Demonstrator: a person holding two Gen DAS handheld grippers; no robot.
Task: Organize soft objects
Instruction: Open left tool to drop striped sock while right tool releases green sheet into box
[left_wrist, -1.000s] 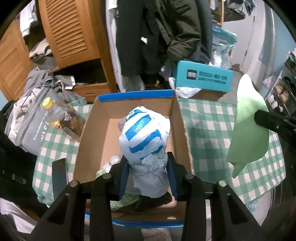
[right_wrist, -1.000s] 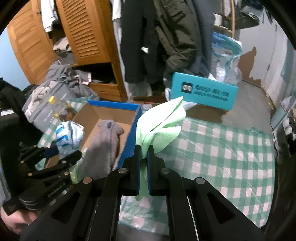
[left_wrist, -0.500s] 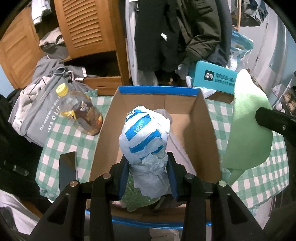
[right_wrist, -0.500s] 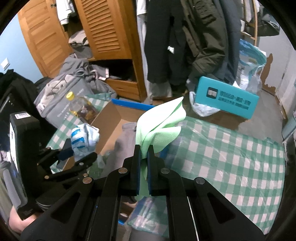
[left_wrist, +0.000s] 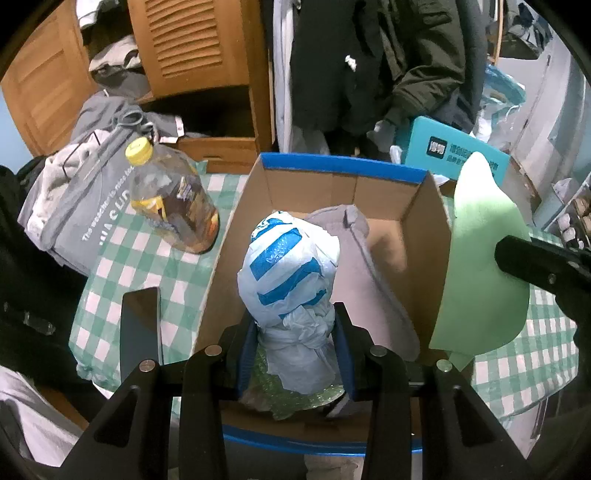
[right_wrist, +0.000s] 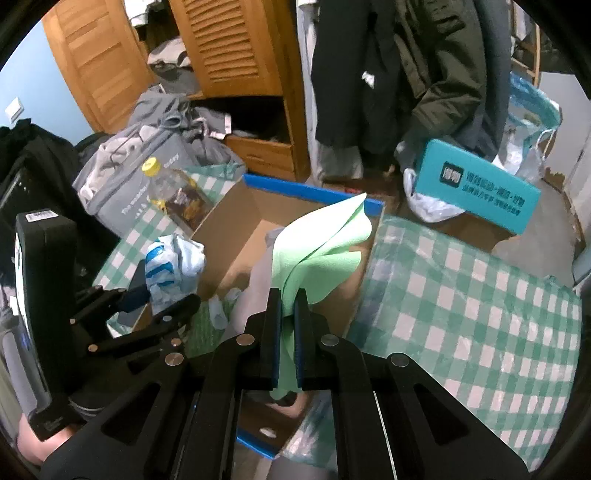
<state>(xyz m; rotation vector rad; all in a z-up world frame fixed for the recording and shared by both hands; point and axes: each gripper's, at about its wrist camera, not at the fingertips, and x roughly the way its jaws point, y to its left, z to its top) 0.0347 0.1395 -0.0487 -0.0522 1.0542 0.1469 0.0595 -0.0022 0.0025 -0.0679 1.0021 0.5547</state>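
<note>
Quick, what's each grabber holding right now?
Left gripper: jaws shut on the blue-and-white plastic bag, above the cardboard box.
Right gripper: jaws shut on the green cloth.

You are looking at a crumpled white plastic bag with bold blue stripes (left_wrist: 291, 273), and beside it a plain pale-green soft cloth (left_wrist: 480, 266). Below them sits a brown cardboard box with bright blue edging (left_wrist: 340, 168), with a grey fabric piece (left_wrist: 354, 258) inside. The green-and-white checked tablecloth (right_wrist: 461, 302) lies underneath. The clear plastic bottle has a yellow cap (left_wrist: 138, 150); the flat box behind is teal (right_wrist: 480, 188).
</note>
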